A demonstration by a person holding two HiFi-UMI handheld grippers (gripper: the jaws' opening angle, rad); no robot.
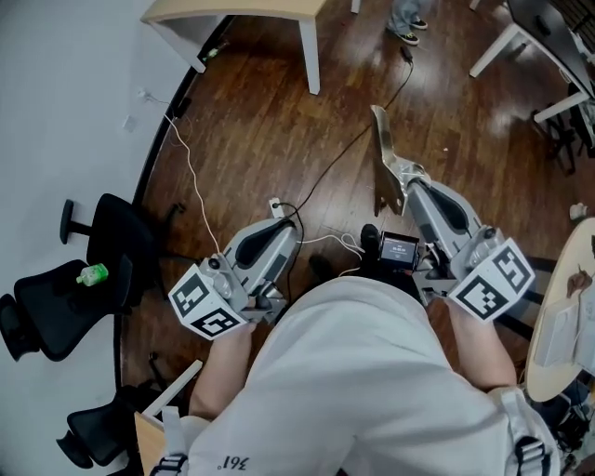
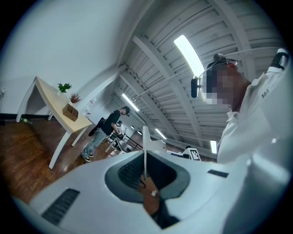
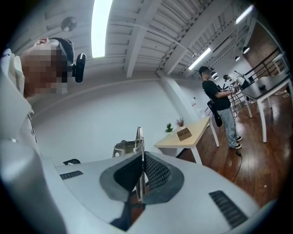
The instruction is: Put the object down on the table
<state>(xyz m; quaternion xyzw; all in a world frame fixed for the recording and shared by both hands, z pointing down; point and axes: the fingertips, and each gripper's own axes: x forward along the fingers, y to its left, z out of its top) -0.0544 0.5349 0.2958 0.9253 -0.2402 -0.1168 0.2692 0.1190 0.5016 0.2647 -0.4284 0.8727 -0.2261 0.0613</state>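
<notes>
I see no loose object in either gripper. My right gripper reaches forward over the wooden floor, and its two thin metal jaws lie flat against each other. In the right gripper view the same jaws form one closed blade with nothing between them. My left gripper is held close to the person's body; its jaws also meet in a single thin line and hold nothing. Its white body and marker cube show in the head view, where the jaw tips are not clear.
A beige table stands ahead, with small plants and a box on it. A round table with paper is at the right edge. Black chairs with a green bottle stand left. Cables cross the floor. A person stands far off.
</notes>
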